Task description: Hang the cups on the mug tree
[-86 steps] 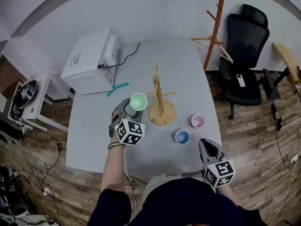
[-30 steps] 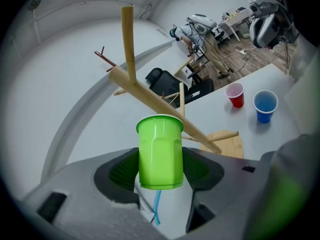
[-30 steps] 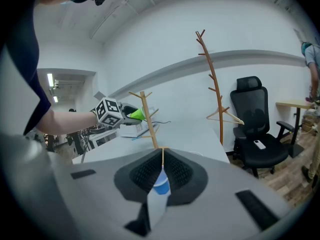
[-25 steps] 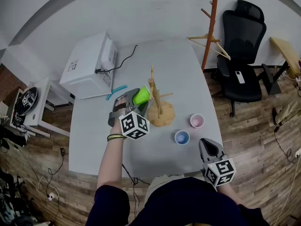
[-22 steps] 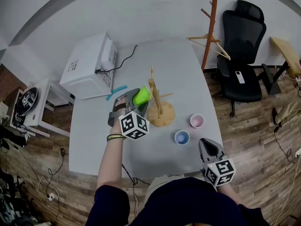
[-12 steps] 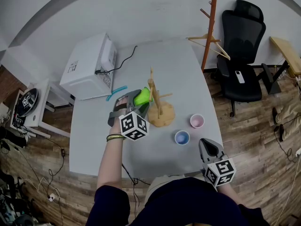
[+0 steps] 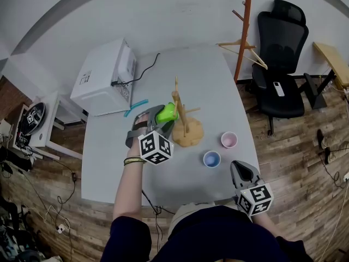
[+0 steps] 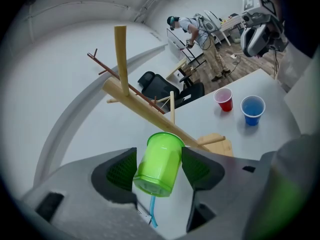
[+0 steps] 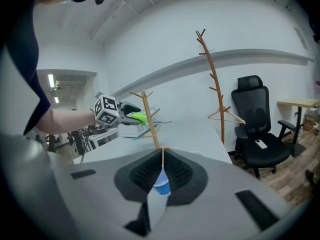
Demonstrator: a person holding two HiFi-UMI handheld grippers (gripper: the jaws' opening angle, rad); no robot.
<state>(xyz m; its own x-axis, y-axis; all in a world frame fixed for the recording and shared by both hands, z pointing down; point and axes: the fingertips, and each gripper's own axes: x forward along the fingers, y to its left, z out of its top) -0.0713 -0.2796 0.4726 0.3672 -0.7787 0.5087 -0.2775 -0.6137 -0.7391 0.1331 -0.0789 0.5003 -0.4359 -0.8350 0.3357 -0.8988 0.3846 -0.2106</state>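
Bright green cup [image 8: 159,164] (tilted, glossy).

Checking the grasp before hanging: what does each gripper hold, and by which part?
The left gripper clamps the green cup across its side wall, mouth toward the mug tree. The right gripper is shut on nothing.

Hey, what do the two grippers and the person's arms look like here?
Both the left gripper and right gripper are grey, with black ribbed pads, each bearing a white cube of black square markers. Dark navy short sleeves; a band on the left wrist.
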